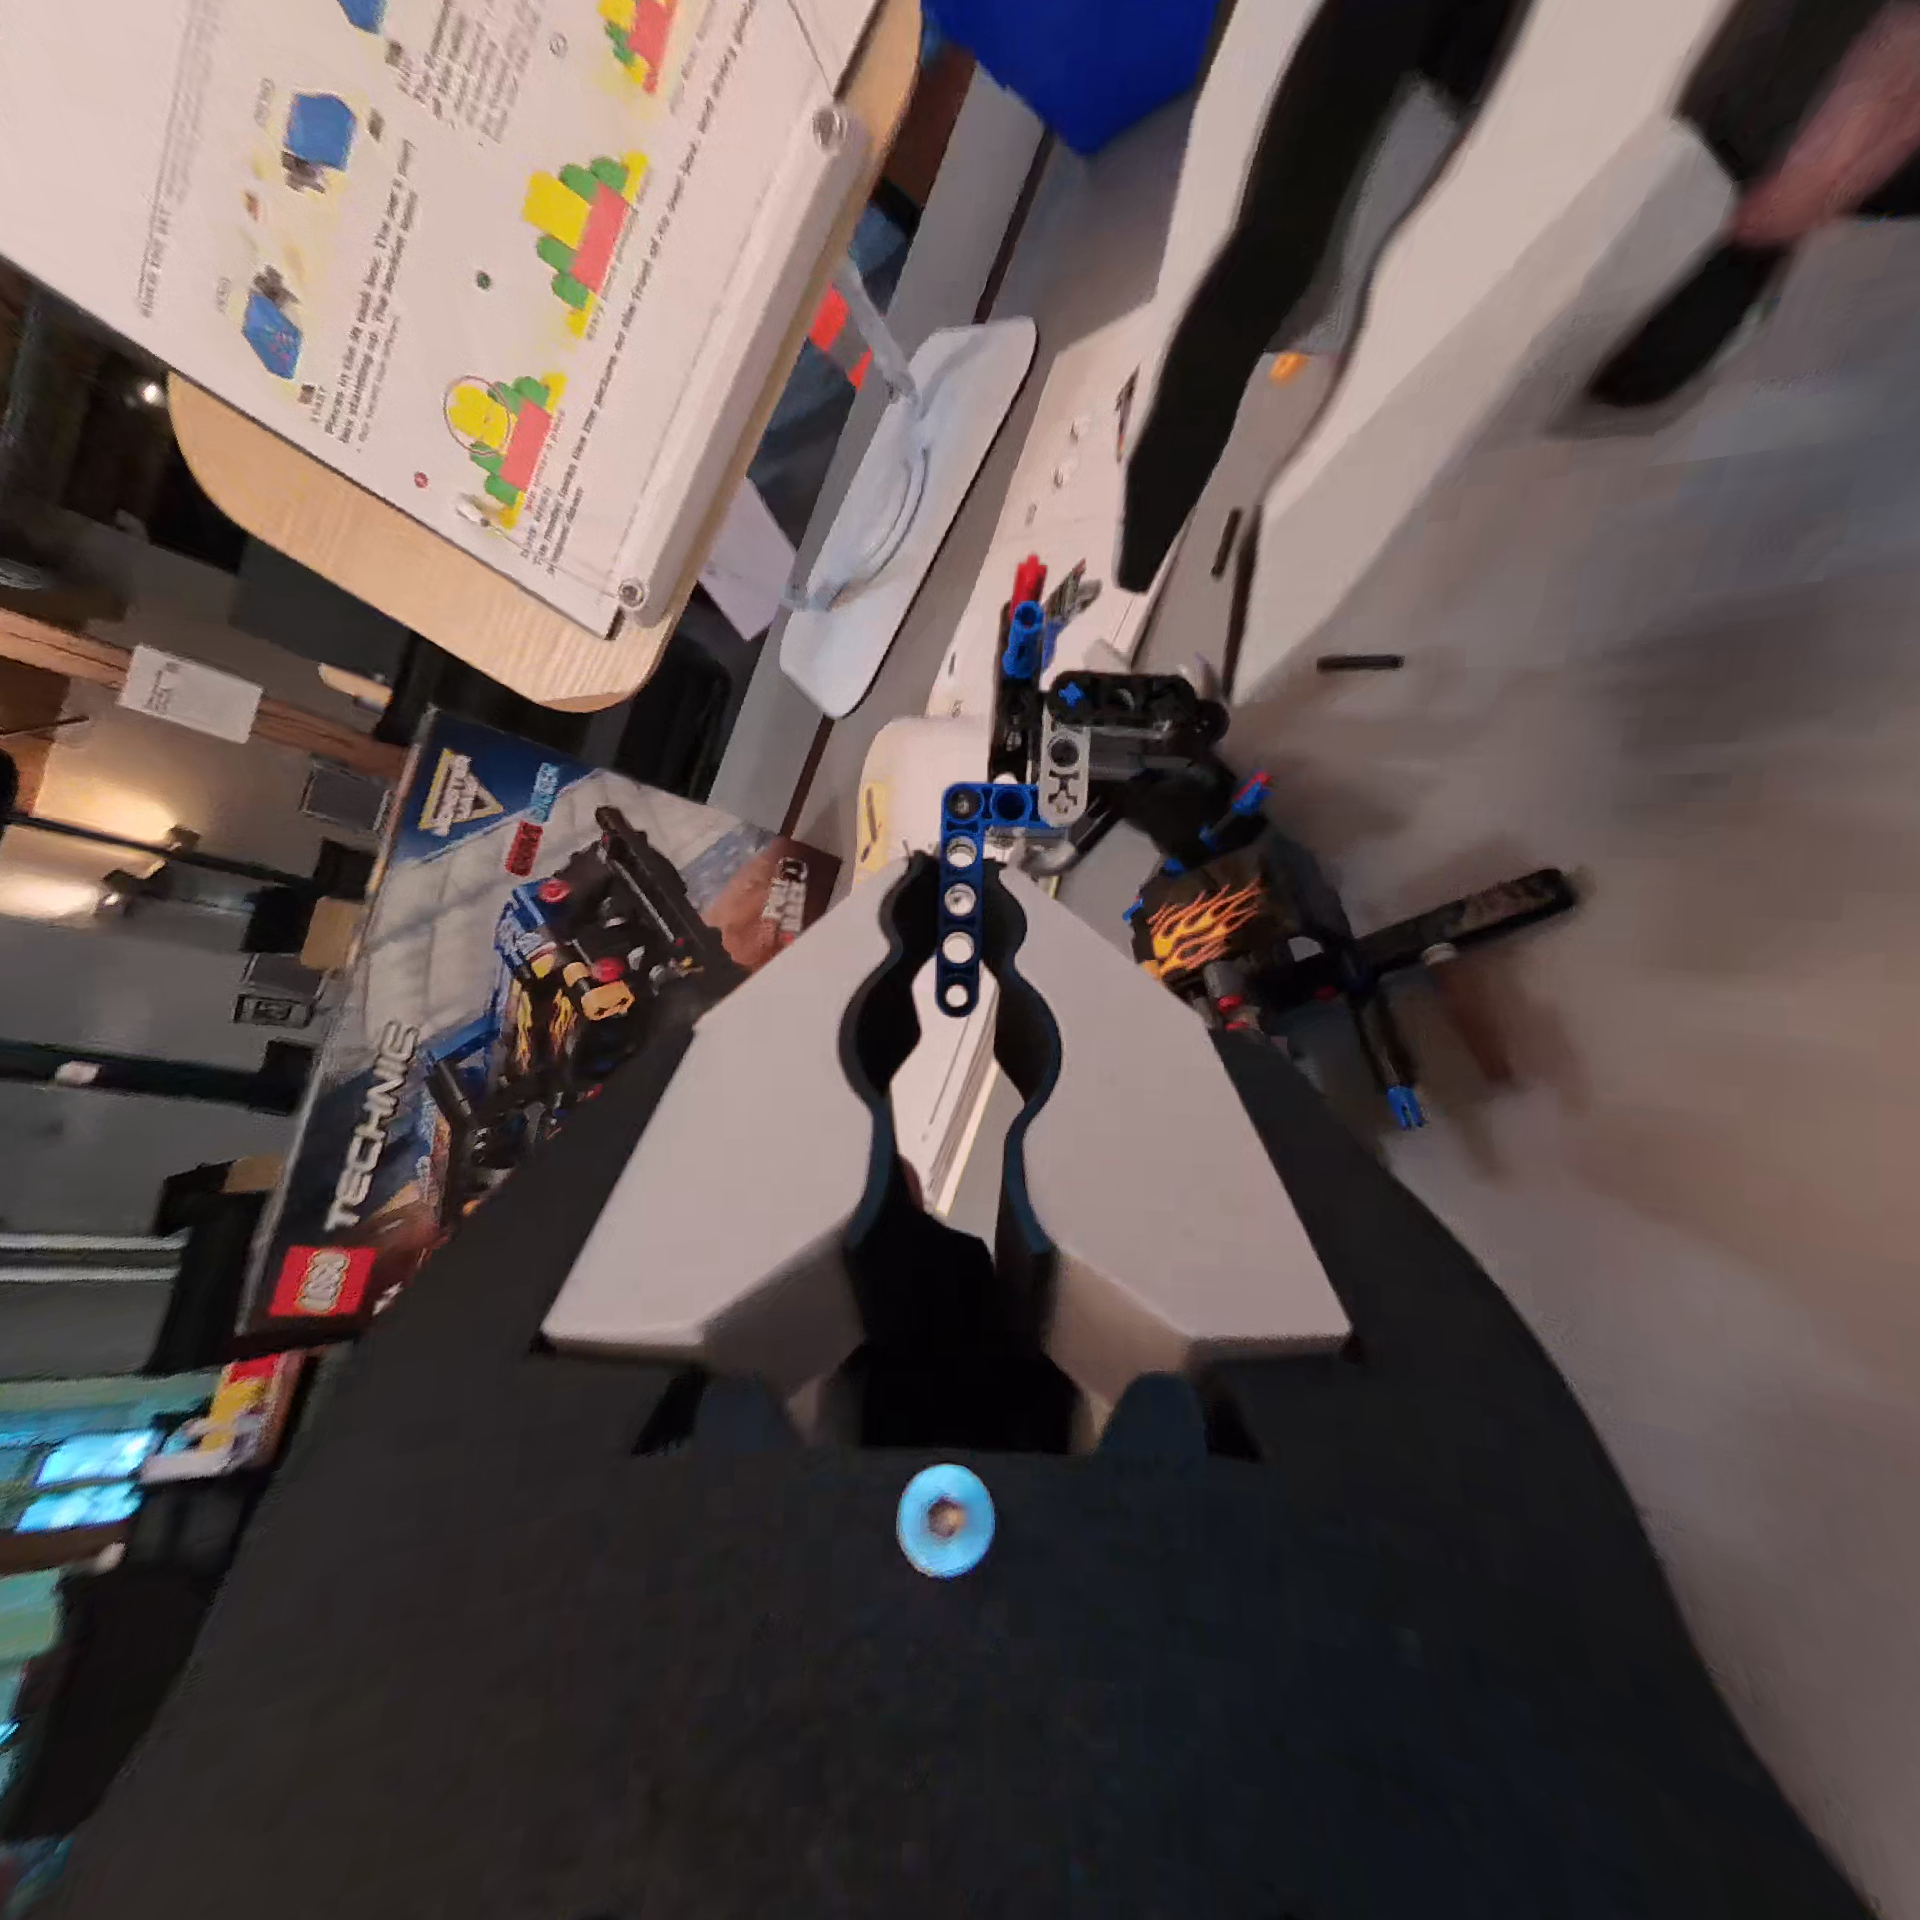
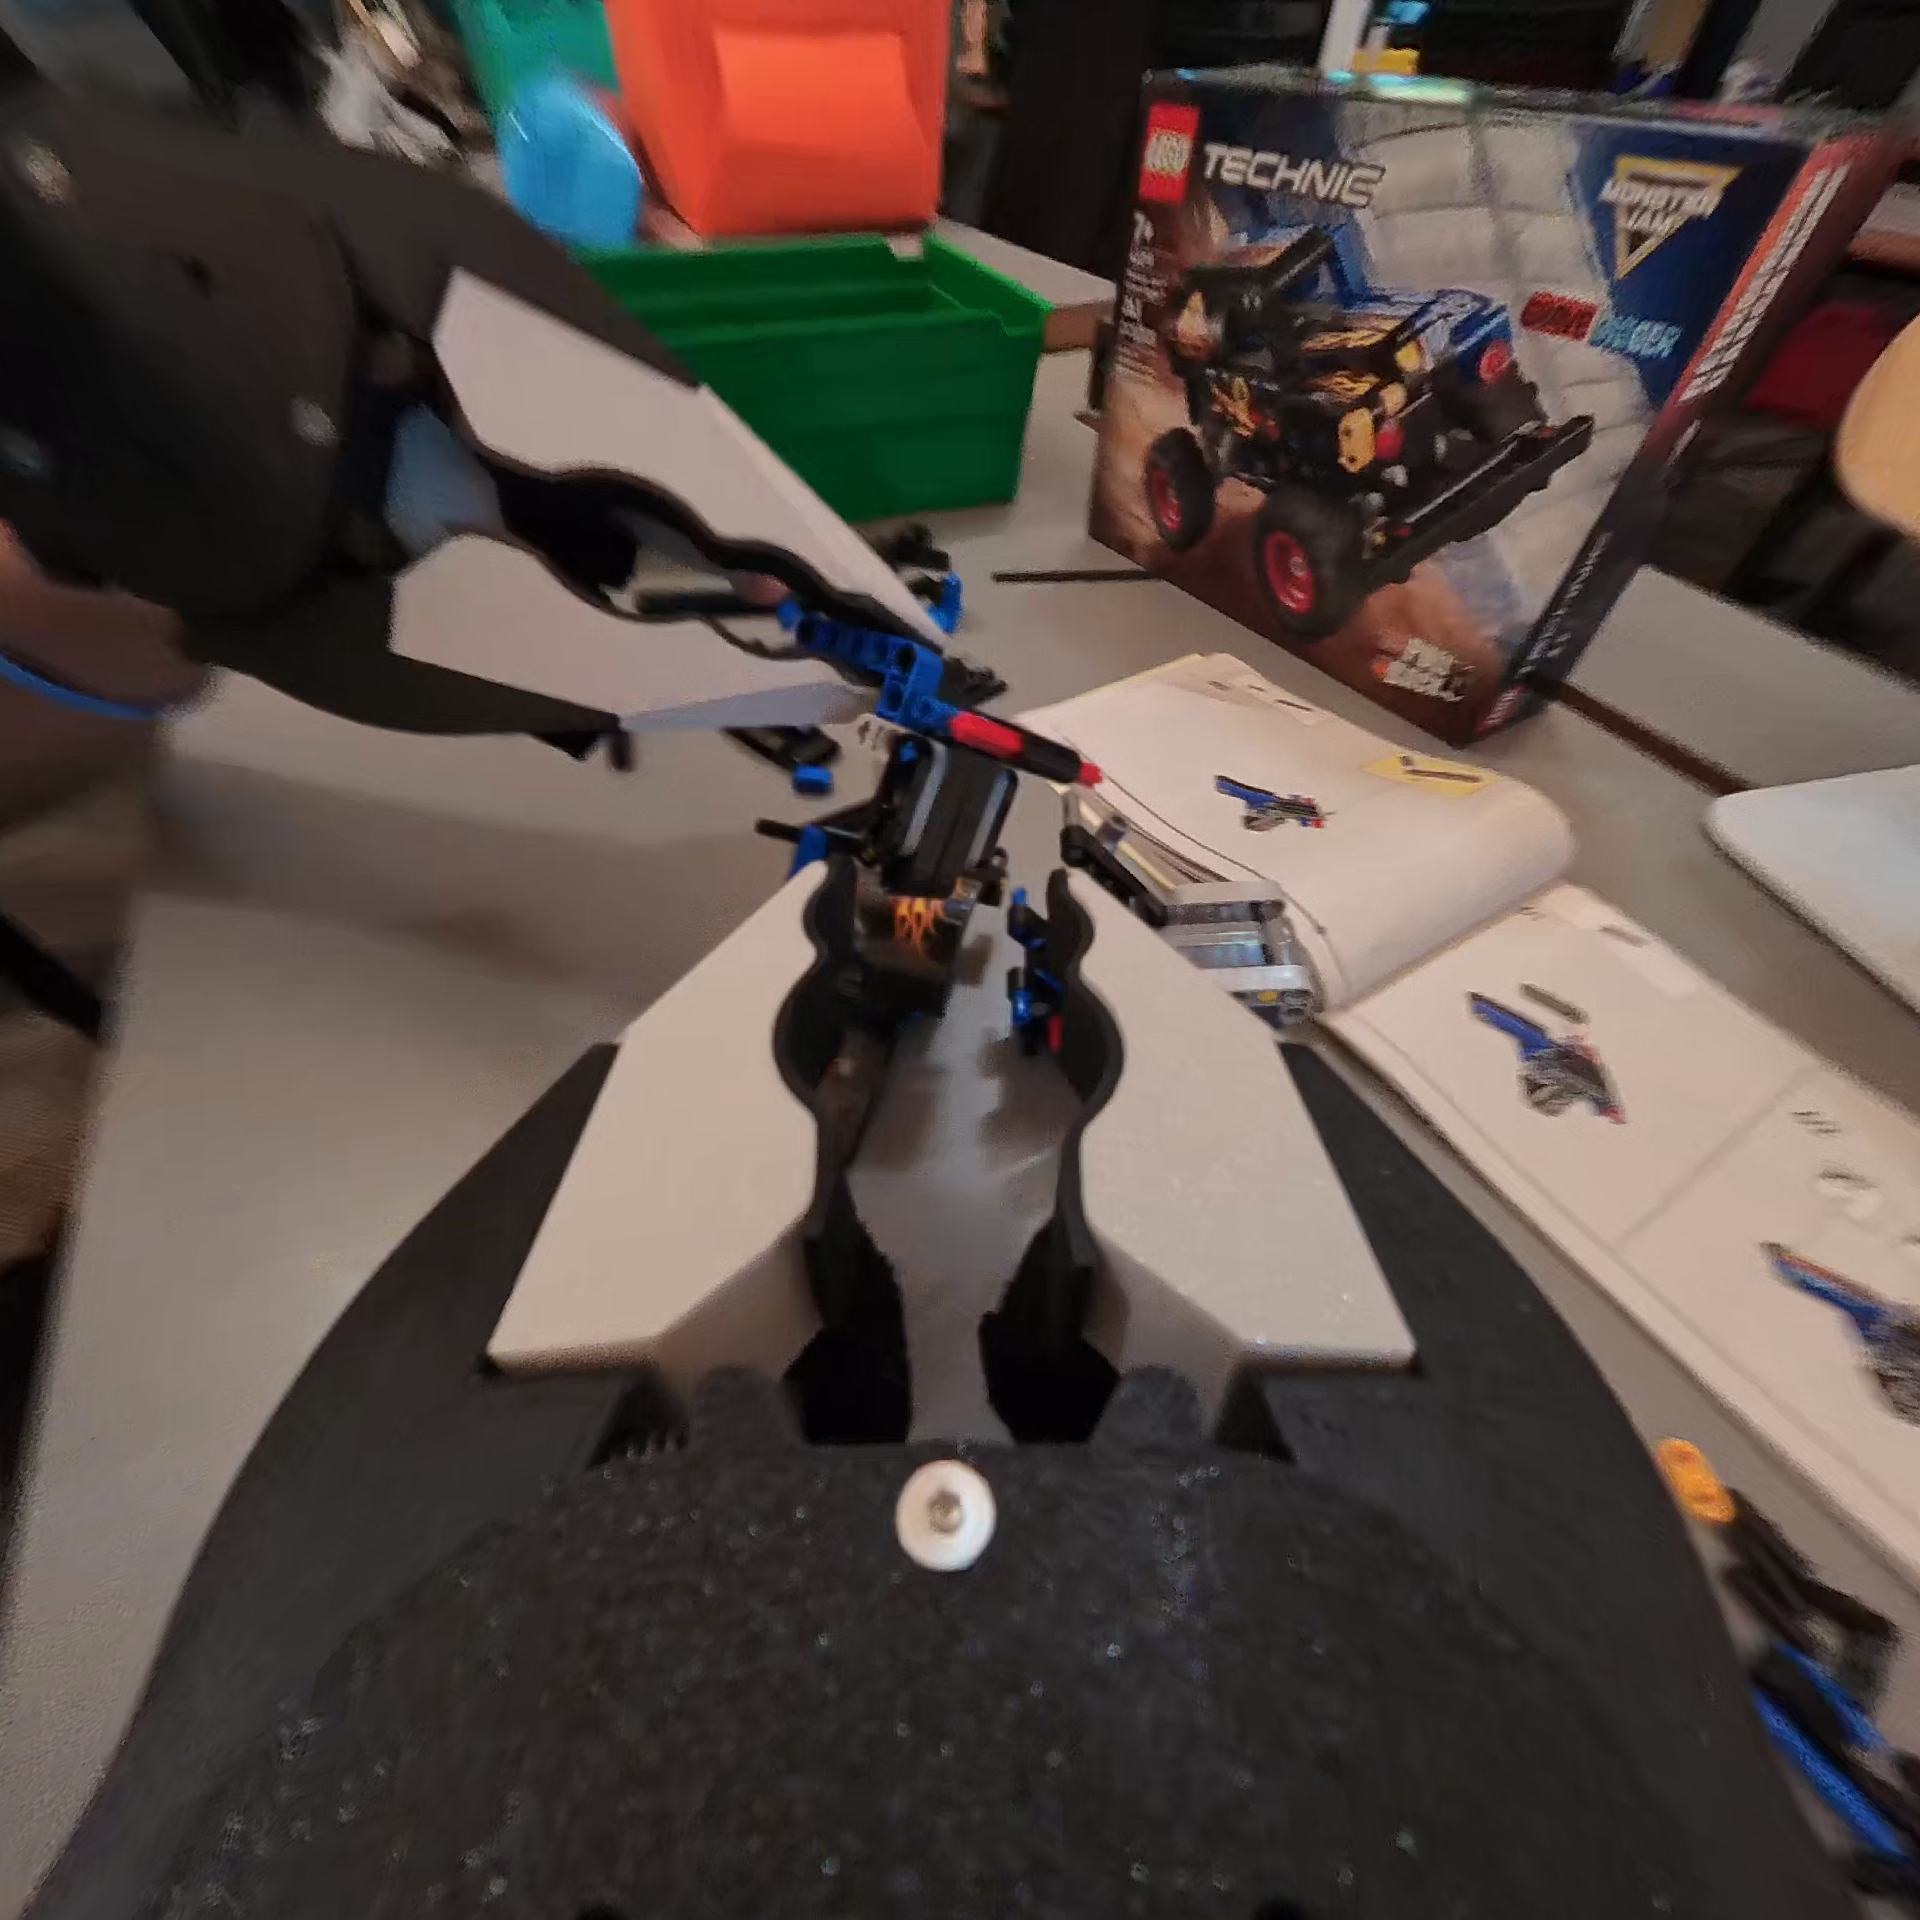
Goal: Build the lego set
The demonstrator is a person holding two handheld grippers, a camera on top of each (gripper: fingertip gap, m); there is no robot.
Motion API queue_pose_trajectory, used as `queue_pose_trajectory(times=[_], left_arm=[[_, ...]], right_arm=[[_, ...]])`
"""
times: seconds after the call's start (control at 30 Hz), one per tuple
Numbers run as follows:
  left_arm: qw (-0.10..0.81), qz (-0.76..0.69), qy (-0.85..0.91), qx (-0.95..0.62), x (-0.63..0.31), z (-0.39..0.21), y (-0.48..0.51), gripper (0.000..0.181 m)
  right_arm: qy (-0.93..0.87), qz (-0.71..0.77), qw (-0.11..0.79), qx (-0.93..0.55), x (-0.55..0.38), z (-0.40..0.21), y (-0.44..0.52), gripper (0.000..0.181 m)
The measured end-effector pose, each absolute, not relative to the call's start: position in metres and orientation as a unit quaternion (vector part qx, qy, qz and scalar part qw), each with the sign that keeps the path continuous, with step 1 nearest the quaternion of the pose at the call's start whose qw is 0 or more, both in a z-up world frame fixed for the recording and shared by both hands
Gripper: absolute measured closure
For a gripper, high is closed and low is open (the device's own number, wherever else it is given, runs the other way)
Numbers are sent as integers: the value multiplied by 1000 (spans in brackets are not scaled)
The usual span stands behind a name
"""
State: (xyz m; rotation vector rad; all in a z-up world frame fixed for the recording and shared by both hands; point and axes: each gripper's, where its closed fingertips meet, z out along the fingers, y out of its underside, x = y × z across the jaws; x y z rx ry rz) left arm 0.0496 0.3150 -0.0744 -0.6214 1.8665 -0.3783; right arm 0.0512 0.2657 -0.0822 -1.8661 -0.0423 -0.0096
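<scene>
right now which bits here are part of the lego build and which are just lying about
In the job:
- blue L-shaped holed beam, clamped in the left gripper
- black part-built model with flame sticker, between the right gripper fingers
- open white instruction booklet

Lying about:
- green plastic bin
- printed set box

Both tools are seen to be built alike. The left gripper (image 1: 961, 883) is shown with a matte black, wing-shaped body, two pale grey wedge fingers (image 1: 790, 1122) lined with wavy black pads, and one round pale washer with a screw (image 1: 943, 1519) set at the centre. The right gripper (image 2: 940, 914) is given the same grey fingers (image 2: 686, 1174), speckled black body and white washer with screw (image 2: 943, 1512).
</scene>
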Motion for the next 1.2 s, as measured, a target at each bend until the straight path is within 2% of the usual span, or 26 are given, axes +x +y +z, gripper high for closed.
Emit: queue_pose_trajectory(times=[0.1, 0.17, 0.53, 0.67, 1.03, 1.2], left_arm=[[543, -131, 783, -274, 51, -75, 310, 175], [536, -138, 783, -284, 50, -75, 303, 175], [561, -175, 756, -289, 52, -71, 289, 175], [544, -217, 753, -299, 51, -73, 280, 168], [593, -277, 711, -258, 37, -46, 265, 164], [529, -363, 695, -324, 35, -46, 271, 158]], right_arm=[[-49, -134, 573, -807, 54, -87, 271, 153], [-53, -168, 571, -802, 53, -86, 273, 156], [-34, -181, 578, -795, 62, -82, 266, 170], [-23, -184, 576, -796, 69, -84, 265, 175], [4, -165, 587, -793, 78, -82, 261, 175], [23, -130, 621, -773, 77, -70, 259, 176]])
